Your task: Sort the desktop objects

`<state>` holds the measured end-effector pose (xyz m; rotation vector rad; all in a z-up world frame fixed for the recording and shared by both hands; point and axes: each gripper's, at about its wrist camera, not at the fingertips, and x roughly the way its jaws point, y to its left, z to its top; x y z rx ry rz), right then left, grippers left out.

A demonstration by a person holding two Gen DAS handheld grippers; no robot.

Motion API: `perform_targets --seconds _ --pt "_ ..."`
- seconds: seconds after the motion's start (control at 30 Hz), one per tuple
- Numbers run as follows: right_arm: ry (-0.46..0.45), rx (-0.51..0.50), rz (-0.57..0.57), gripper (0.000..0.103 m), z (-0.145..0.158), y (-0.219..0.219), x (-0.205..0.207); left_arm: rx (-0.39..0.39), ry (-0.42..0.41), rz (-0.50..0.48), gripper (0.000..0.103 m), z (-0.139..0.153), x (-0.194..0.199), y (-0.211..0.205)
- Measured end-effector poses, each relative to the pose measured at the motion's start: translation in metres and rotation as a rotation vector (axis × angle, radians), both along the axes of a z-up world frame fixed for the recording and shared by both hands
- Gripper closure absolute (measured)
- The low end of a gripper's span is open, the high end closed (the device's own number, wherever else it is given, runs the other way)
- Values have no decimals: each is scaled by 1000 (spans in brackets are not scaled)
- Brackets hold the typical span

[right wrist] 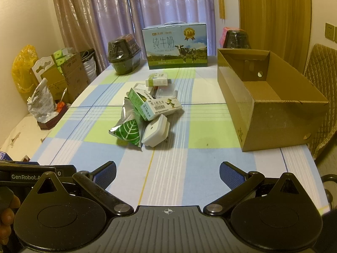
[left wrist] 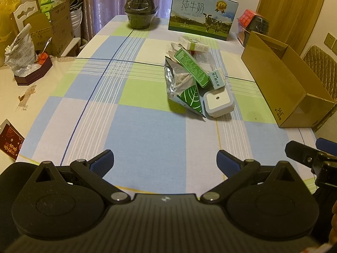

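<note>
A pile of small objects lies mid-table: a green leaf-patterned foil pouch (left wrist: 190,100) (right wrist: 128,133), a white square container (left wrist: 218,103) (right wrist: 155,132), a green carton (left wrist: 191,66) (right wrist: 137,101), a small white-and-green box (left wrist: 218,78) (right wrist: 163,106) and another white box (left wrist: 194,44) (right wrist: 157,79) behind. An open cardboard box (left wrist: 284,88) (right wrist: 273,105) stands to the right. My left gripper (left wrist: 165,161) is open, low over the near edge, well short of the pile. My right gripper (right wrist: 167,174) is likewise open with nothing between its fingers. It also appears at the left wrist view's right edge (left wrist: 311,158).
A checked tablecloth (left wrist: 126,116) (right wrist: 200,158) covers the table. At the far end stand a milk carton case (left wrist: 202,14) (right wrist: 174,46) and dark wrapped bowls (left wrist: 141,10) (right wrist: 123,53). A side surface on the left holds a bag (left wrist: 20,50) and boxes. A quilted chair (right wrist: 322,97) stands right.
</note>
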<state>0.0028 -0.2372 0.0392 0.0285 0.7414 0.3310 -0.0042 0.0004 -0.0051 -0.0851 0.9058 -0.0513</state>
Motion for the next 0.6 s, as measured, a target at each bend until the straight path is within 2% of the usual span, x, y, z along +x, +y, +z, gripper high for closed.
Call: perform_targets --seconds 0.6 --pt "7 4 -1 2 -3 -1 -1 -8 4 10 1 -1 1 3"
